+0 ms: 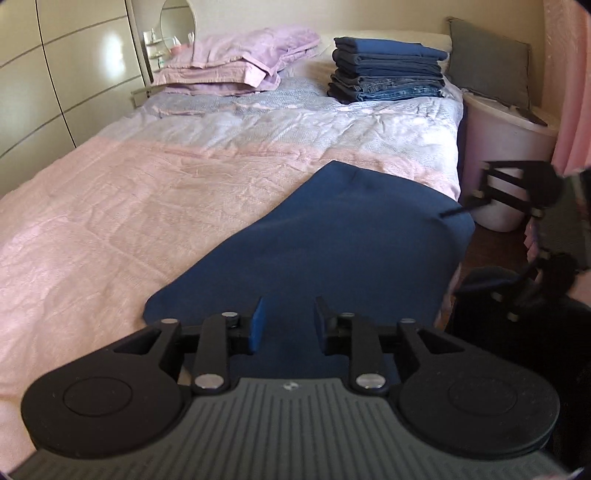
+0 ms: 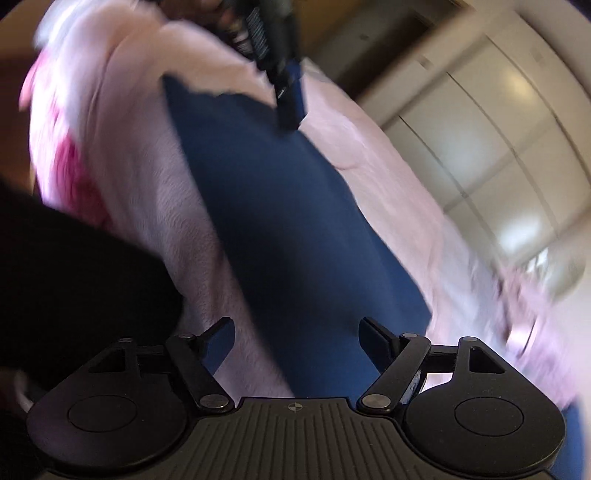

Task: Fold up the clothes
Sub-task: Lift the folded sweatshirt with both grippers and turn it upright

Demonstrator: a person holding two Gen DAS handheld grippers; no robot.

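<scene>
Both my grippers angle down over the bed (image 1: 110, 221), right view tilted and blurry. The blue garment (image 1: 351, 236) lies flat along the bed's right edge, one corner hanging off; lots of open pink cover to the left. My left gripper (image 1: 288, 325) is partly open above the cloth, gripping nothing. My right gripper (image 2: 297, 341) is spread wide, empty too.

Bedroom: bed (image 1: 147, 206), glossy wardrobe (image 1: 55, 74), mirror (image 1: 177, 18)

Pink bedspread (image 1: 129, 206) on bed; lilac pillows (image 1: 240, 59) at head; white bin (image 1: 506, 147) beside; wardrobe (image 1: 62, 74) left.
</scene>
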